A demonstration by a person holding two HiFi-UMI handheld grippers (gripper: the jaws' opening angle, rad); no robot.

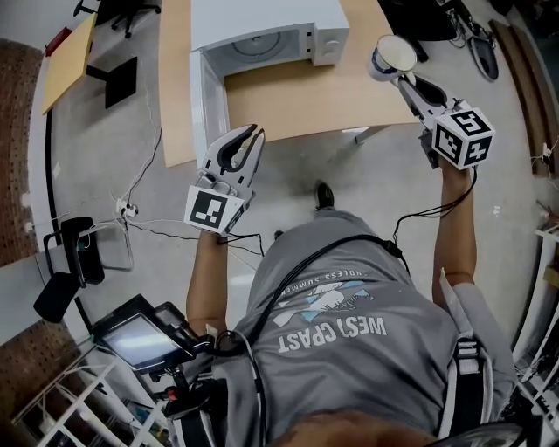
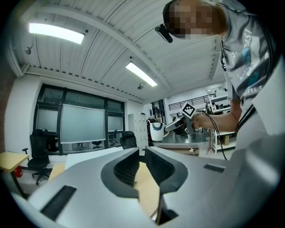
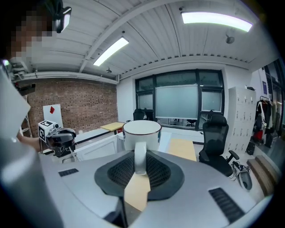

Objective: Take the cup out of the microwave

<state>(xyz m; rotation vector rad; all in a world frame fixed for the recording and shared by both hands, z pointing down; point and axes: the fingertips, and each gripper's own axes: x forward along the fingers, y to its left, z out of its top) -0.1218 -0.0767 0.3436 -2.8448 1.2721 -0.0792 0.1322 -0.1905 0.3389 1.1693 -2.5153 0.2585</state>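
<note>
The room has a gray floor (image 1: 96, 183), and a big wooden table (image 1: 297, 96) fills the upper middle of the head view. On it, at the top of the picture, sits the white microwave (image 1: 262, 24). Its door (image 1: 208, 96) hangs wide open toward the lower left, and the inside looks bare. The cup (image 1: 393, 54) is already out. It is up in the air at the upper right of the head view, to the right of the microwave and above the table's right edge. The right claw (image 1: 403, 79) is clenched on the cup's handle (image 3: 140, 156), with one pad on each side of it. The left claw (image 1: 253, 133) is at the middle left, below the door, closed up with nothing in it. I think the job now is to set the cup down. To do that well, the right claw should hold the handle tight, keep the cup straight up, and lower it slowly onto a bare bit of table, away from the edge. The left claw should stay out of the way. The cup is round and white, with a thin dark line around its rim, a dark pattern on its side and a white handle. I cannot tell if anything is inside it.
</note>
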